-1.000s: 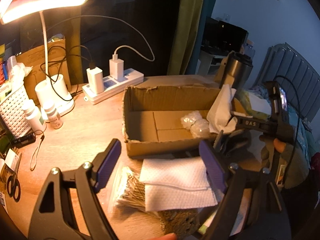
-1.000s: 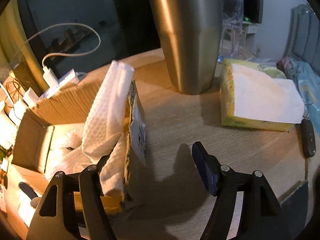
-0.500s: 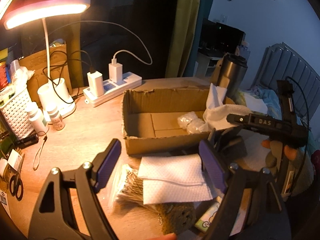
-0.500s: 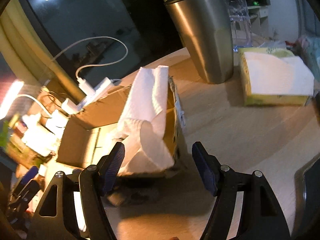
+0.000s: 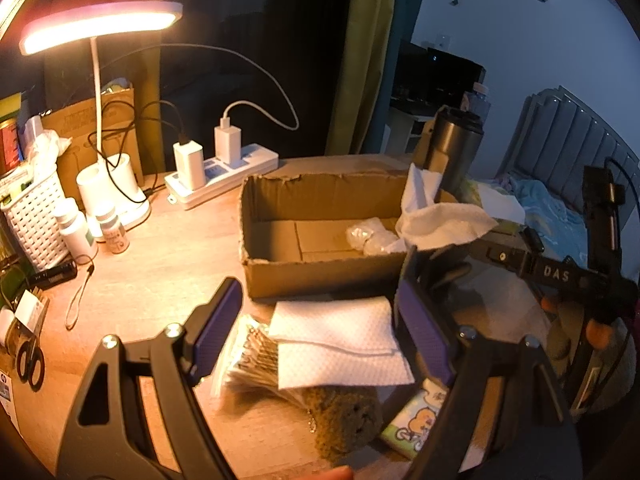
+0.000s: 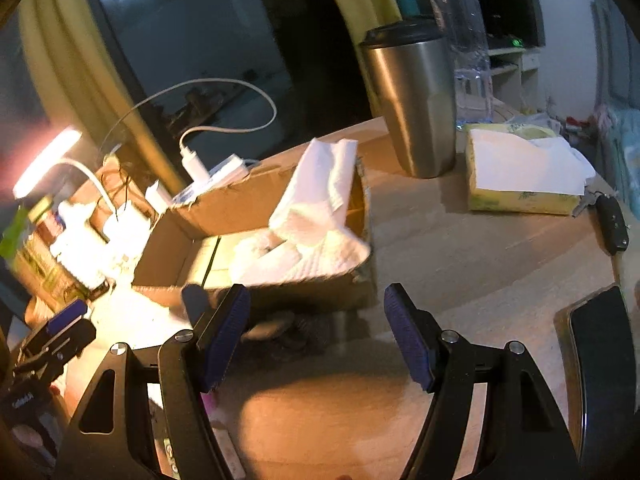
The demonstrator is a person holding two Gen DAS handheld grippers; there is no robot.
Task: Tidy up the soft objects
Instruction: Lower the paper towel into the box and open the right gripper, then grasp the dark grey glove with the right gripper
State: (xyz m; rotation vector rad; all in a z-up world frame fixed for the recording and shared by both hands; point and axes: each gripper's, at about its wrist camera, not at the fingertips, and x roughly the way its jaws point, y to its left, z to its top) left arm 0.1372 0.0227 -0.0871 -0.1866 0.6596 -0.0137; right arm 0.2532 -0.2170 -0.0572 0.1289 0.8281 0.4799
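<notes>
Both jaws stand wide and hold nothing: my left gripper (image 5: 316,330) and my right gripper (image 6: 316,330). Since a second ago the right gripper has released the white towel (image 6: 316,216) and backed away; the cardboard box (image 6: 256,208) now sits beyond its fingertips, where earlier it was right at the left finger. The towel lies draped over the box's right end wall, part inside and part hanging outside. From the left wrist view, the folded paper towel (image 5: 340,340) lies on the desk (image 5: 160,264) between my left fingers, on top of a clear bag of cotton swabs (image 5: 252,360), with a brown sponge (image 5: 344,416) just nearer me.
</notes>
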